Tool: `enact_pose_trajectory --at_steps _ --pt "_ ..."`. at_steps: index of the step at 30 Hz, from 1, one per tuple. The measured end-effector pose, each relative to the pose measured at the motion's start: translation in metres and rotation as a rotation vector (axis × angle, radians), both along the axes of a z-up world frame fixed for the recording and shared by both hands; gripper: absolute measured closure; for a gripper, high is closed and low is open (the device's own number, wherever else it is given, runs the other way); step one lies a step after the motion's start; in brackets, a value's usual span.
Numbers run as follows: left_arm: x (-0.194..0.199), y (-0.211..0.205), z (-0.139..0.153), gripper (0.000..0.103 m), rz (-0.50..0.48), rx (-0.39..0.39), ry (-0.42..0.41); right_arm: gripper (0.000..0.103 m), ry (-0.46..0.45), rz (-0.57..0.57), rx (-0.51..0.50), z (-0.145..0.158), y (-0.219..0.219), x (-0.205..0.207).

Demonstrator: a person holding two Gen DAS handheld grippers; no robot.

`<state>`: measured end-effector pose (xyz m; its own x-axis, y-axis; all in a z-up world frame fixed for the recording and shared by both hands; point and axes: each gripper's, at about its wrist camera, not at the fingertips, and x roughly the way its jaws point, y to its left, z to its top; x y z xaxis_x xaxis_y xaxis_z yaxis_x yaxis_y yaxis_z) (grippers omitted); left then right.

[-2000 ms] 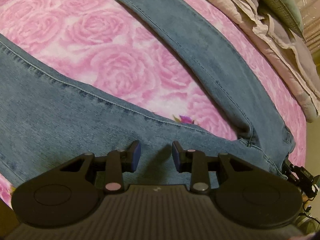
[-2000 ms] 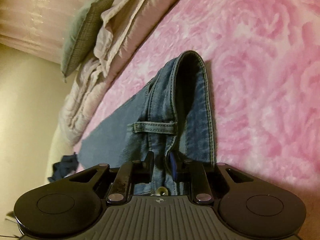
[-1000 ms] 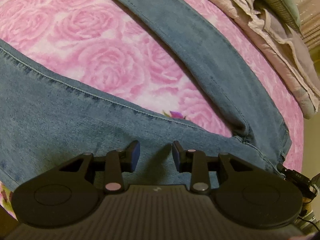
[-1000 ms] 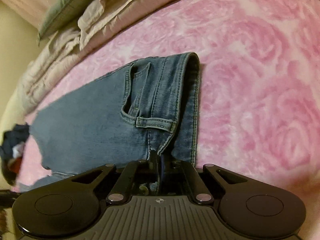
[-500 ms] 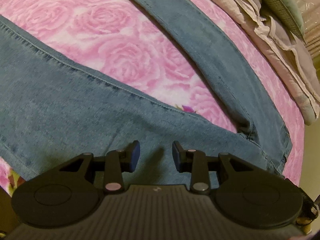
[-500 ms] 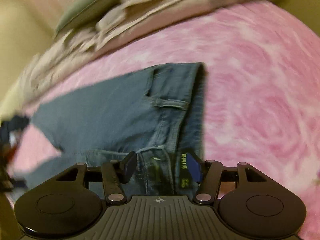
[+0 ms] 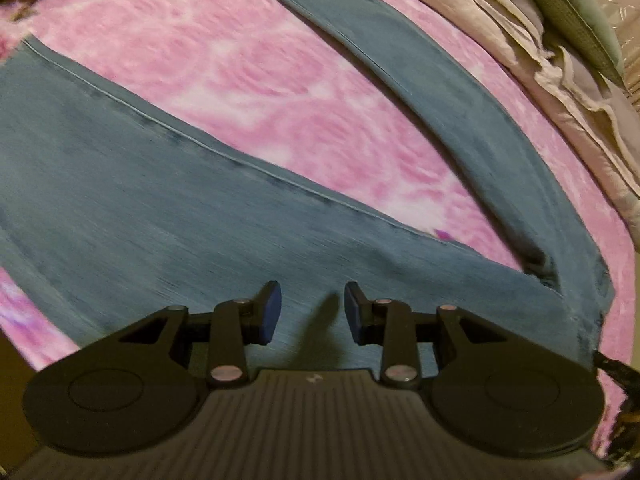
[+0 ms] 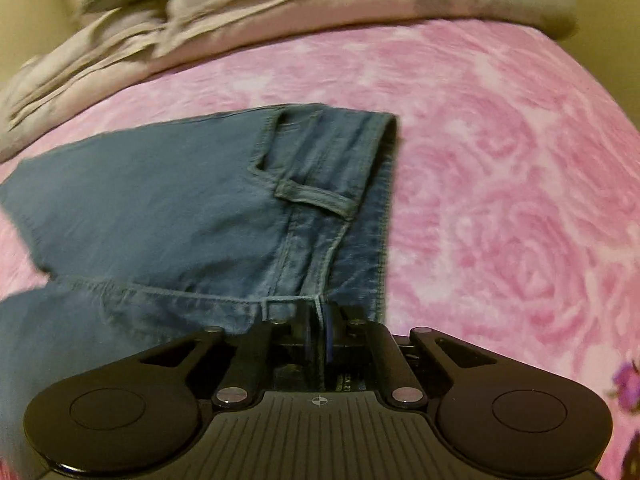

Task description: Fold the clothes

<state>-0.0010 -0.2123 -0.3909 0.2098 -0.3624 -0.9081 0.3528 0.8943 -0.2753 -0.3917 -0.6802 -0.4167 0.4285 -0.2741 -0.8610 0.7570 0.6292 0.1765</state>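
Denim jeans (image 8: 168,208) lie flat on the pink rose bedspread (image 8: 500,200), waistband at frame centre in the right view, legs splayed toward the upper left in the left view. Right gripper (image 8: 318,334) pressed together, pinching the waistband edge at lower centre. Left gripper (image 7: 310,312) spread, hovering over one leg, nothing between the fingers. Beige bedding (image 7: 540,60) and a green pillow (image 7: 572,8) upper right.
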Motion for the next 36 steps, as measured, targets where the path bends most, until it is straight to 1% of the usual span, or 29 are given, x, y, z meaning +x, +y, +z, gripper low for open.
enact_pose_trajectory --at_steps 1,2,3,4,6,7,10,11,15,19,20,23,24,25,26,27,28,30,31,32,33,34,35,36 --pt "0.005 0.008 0.002 0.074 0.005 0.011 -0.016 0.085 0.017 -0.028 0.009 0.003 0.000 0.001" --pt "0.013 0.020 0.005 0.073 0.026 0.026 -0.038 0.073 0.053 -0.057 -0.004 0.008 0.001 0.004" --pt "0.022 0.030 0.007 0.072 0.045 0.035 -0.052 0.042 0.094 -0.082 -0.043 0.015 0.004 0.006" --pt "0.037 0.037 0.006 0.071 0.061 0.047 -0.054 0.033 0.135 -0.106 -0.086 0.021 0.007 0.009" --pt "0.068 0.050 0.005 0.066 0.093 0.070 -0.059 0.033 0.117 -0.137 -0.083 0.032 0.013 0.010" --pt "0.084 0.057 0.004 0.065 0.109 0.081 -0.062 0.033 0.104 -0.151 -0.077 0.037 0.017 0.011" --pt "0.130 0.078 0.002 0.061 0.157 0.116 -0.069 0.033 0.052 -0.178 -0.028 0.047 0.032 0.026" --pt "0.145 0.085 0.001 0.057 0.173 0.128 -0.072 0.033 0.052 -0.177 -0.023 0.048 0.040 0.034" --pt "0.206 0.112 -0.002 0.049 0.237 0.174 -0.082 0.033 0.068 -0.174 -0.017 0.048 0.069 0.068" --pt "0.266 0.138 -0.005 0.048 0.298 0.221 -0.091 0.032 0.088 -0.214 -0.021 0.044 0.089 0.089" --pt "0.269 0.138 -0.007 0.048 0.286 0.235 -0.085 0.032 0.092 -0.228 -0.021 0.044 0.093 0.092" --pt "0.277 0.139 -0.014 0.063 0.250 0.276 -0.067 0.032 0.129 -0.271 -0.029 0.042 0.104 0.096" --pt "0.279 0.139 -0.016 0.072 0.238 0.290 -0.061 0.031 0.143 -0.288 -0.032 0.042 0.107 0.096" --pt "0.282 0.140 -0.018 0.078 0.226 0.304 -0.054 0.031 0.147 -0.304 -0.030 0.042 0.110 0.096" --pt "0.284 0.140 -0.020 0.089 0.214 0.317 -0.048 0.031 0.147 -0.320 -0.025 0.042 0.114 0.095" --pt "0.286 0.140 -0.021 0.098 0.204 0.327 -0.045 0.031 0.148 -0.336 -0.019 0.041 0.117 0.094" --pt "0.285 0.143 -0.015 0.103 0.214 0.306 -0.066 0.031 0.148 -0.352 -0.013 0.041 0.120 0.093" --pt "0.283 0.148 -0.001 0.103 0.237 0.282 -0.118 0.031 0.151 -0.371 -0.013 0.041 0.127 0.092" --pt "0.279 0.150 0.008 0.102 0.242 0.269 -0.167 0.031 0.148 -0.376 -0.013 0.041 0.130 0.091" --pt "0.276 0.150 0.011 0.101 0.227 0.271 -0.213 0.031 0.144 -0.381 -0.013 0.041 0.133 0.091" --pt "0.273 0.149 0.009 0.101 0.199 0.289 -0.249 0.031 0.137 -0.385 -0.010 0.040 0.136 0.090" --pt "0.271 0.146 0.000 0.101 0.155 0.328 -0.272 0.031 0.133 -0.390 -0.003 0.037 0.138 0.089" --pt "0.271 0.142 -0.015 0.101 0.108 0.368 -0.266 0.031 0.134 -0.391 0.007 0.034 0.139 0.088" --pt "0.271 0.141 -0.022 0.099 0.109 0.385 -0.271 0.031 0.137 -0.392 0.018 0.031 0.140 0.087"
